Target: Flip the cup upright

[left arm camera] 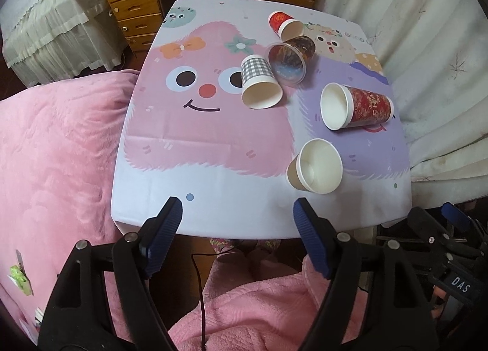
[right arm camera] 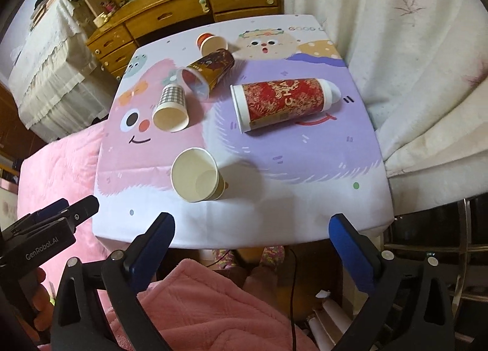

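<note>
Here, five cups lie tipped on the cartoon-print table [right arm camera: 305, 204], none upright. The plain tan cup [right arm camera: 198, 175] lies nearest the front edge, mouth toward the grippers. Beyond it: checked cup [right arm camera: 172, 105], tall red cup [right arm camera: 283, 104] to its right, brown cup [right arm camera: 210, 72] and small red cup [right arm camera: 212, 43] farther back. Left gripper [left arm camera: 238, 214] and right gripper [right arm camera: 251, 224] hang at the front edge, both spread wide, holding nothing. Best approach, likely: pinch the tan cup's side wall lightly, rotate base-down, avoid crushing paper.

Soft dim light, heavy fisheye warping
</note>
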Demonstrator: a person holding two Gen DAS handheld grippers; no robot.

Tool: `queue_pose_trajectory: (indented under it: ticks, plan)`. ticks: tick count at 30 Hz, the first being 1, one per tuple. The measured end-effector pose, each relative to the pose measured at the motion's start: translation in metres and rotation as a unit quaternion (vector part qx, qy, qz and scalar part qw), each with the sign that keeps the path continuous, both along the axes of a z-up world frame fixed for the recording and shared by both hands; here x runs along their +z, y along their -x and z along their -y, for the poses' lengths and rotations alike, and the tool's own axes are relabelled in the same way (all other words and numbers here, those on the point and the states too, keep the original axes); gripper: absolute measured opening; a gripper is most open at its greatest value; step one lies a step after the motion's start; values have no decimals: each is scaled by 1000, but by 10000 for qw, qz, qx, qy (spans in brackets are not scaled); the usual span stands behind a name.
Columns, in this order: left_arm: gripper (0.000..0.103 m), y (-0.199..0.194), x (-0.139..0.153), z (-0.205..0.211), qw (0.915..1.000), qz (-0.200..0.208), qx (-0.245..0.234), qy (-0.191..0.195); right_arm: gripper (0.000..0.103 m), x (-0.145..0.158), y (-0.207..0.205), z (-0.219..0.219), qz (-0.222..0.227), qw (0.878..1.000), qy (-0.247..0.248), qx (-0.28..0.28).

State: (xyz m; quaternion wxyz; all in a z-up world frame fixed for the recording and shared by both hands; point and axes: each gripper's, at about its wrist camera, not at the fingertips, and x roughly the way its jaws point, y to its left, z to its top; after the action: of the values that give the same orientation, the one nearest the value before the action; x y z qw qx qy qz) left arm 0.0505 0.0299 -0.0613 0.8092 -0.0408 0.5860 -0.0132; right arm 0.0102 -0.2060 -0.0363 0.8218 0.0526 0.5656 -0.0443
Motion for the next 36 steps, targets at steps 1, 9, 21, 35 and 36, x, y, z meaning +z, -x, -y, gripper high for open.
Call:
queue_pose_trajectory:
  ticks: [1,9,21,35,36]
  plan:
    - [76,1,0,1,10000,5,-13,6,103,1,4,0,27,10000,3,-6]
    - [82,6,4,10,9993,138,-257,-213,103,-1,14,1,3,9999,84,-98]
    - [86,11,8,9,9984,270,-412,-265,103,1,23,-11,168,9998,109,-64]
    - [87,16,19,6,9974,644,-235,-210,103,11,28,-8,433,9989,133,-148]
    - [87,15,19,6,9972,677,-220,-217,103,11,27,-7,467,9987,153,-140]
